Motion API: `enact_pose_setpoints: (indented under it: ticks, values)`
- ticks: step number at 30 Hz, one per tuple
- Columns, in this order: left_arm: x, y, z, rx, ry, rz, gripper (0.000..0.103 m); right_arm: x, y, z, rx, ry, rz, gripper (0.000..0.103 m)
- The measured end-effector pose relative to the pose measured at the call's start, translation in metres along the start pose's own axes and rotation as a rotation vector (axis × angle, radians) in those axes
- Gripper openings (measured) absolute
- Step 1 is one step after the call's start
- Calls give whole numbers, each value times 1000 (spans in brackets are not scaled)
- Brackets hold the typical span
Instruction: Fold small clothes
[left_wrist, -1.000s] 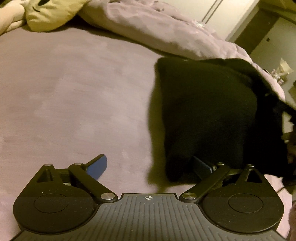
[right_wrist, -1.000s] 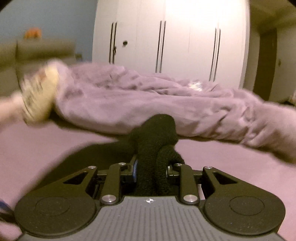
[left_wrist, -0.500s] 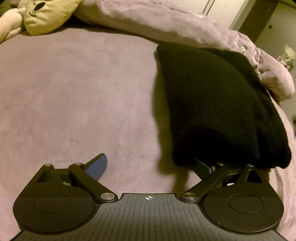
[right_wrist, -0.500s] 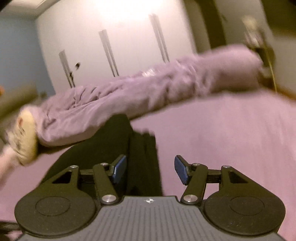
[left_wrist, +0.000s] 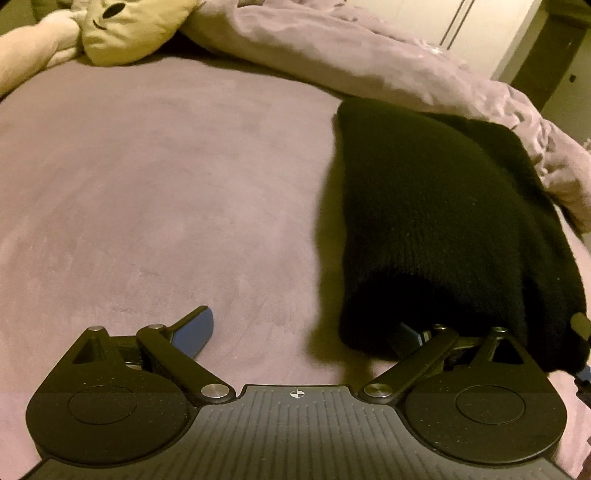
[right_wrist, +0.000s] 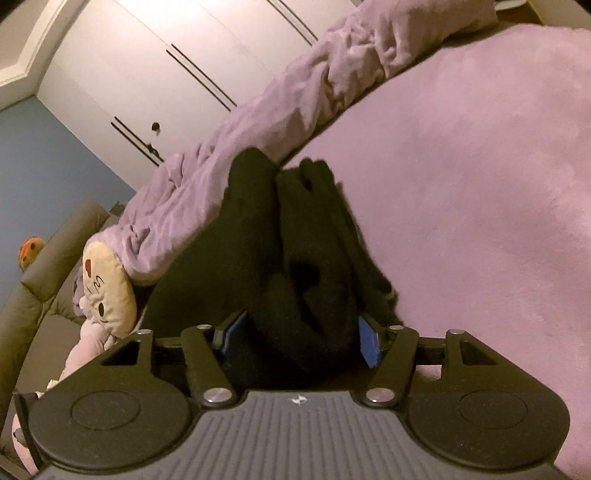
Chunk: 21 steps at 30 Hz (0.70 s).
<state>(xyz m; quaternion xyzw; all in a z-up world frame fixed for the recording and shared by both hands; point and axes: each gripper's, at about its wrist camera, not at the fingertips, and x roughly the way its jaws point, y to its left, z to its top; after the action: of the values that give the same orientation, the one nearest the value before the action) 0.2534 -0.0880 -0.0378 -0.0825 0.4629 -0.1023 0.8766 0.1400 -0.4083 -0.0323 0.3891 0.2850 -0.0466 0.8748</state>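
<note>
Left wrist view: left gripper (left_wrist: 299, 334) jaws spread wide, nothing pinched; folded black knit garment (left_wrist: 436, 221) on the mauve plush bed cover (left_wrist: 147, 184), its near hem draped over the right blue pad, left pad bare. Open cover ahead and left of the jaws; crumpled lilac duvet (left_wrist: 369, 48) and cream plush toy (left_wrist: 122, 26) along the far edge. Right wrist view, tilted: right gripper (right_wrist: 299, 338) jaws just been opening, garment bunch (right_wrist: 295, 258) between the pads, contact unclear. Duvet (right_wrist: 258, 147) beyond; bare cover right; white wardrobe doors (right_wrist: 147, 74) behind.
</note>
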Motion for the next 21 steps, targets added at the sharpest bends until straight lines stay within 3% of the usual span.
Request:
enact_pose_setpoints:
  ticks: [5, 7, 10, 15, 19, 21]
  values:
    - [2, -5, 3, 1, -6, 32, 101, 1, 21, -1, -138, -42, -7, 24]
    - [1, -5, 4, -14, -17, 51, 101, -5, 31, -1, -213, -96, -47, 22]
    - [4, -5, 2, -19, -25, 82, 101, -18, 30, -1, -244, -165, -72, 21]
    - [4, -8, -2, 4, -31, 113, 101, 4, 5, -7, -268, -80, -182, 23]
    - [-8, 7, -1, -4, -8, 73, 101, -5, 8, -2, -274, -83, -203, 42]
    - [-19, 17, 1, 1, 4, 55, 101, -15, 10, 1, -286, -106, -203, 42]
